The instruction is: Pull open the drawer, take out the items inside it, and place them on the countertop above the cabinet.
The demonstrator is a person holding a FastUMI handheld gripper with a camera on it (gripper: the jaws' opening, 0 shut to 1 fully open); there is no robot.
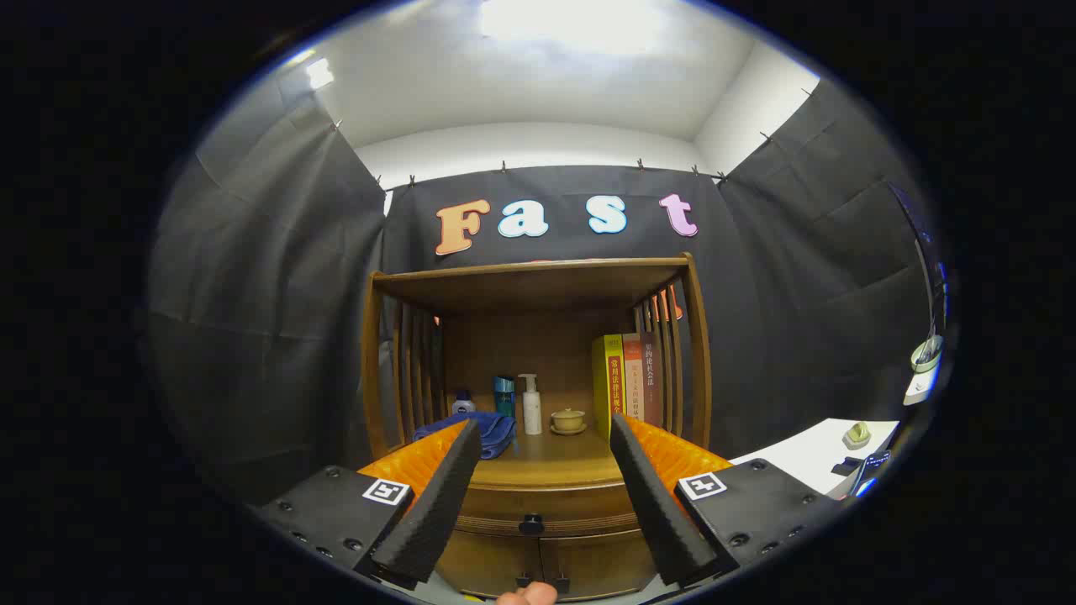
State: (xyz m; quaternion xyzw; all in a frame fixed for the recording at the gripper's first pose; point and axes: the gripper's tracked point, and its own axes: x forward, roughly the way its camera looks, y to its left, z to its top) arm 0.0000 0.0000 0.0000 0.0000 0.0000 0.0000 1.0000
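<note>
Drawer (pixel 546 504) of the wooden cabinet (pixel 538 395) sits shut beneath the countertop (pixel 551 460), its dark round knob (pixel 530 524) at the middle of the front, between and just ahead of the fingers; two lower doors (pixel 546 565) with small knobs lie under it. The gripper (pixel 545 441) is spread wide and holds nothing, clear of the cabinet. On the countertop, a folded blue cloth (pixel 471 430) lies at the left edge, with a small bottle (pixel 463 403) behind it, then a teal bottle (pixel 503 395), a white pump bottle (pixel 530 405) and a small lidded cup on a saucer (pixel 568 420). Upright books (pixel 626 380) stand at the right edge; their spines carry Chinese characters too small to read reliably. A fingertip (pixel 526 595) shows below the doors.
</note>
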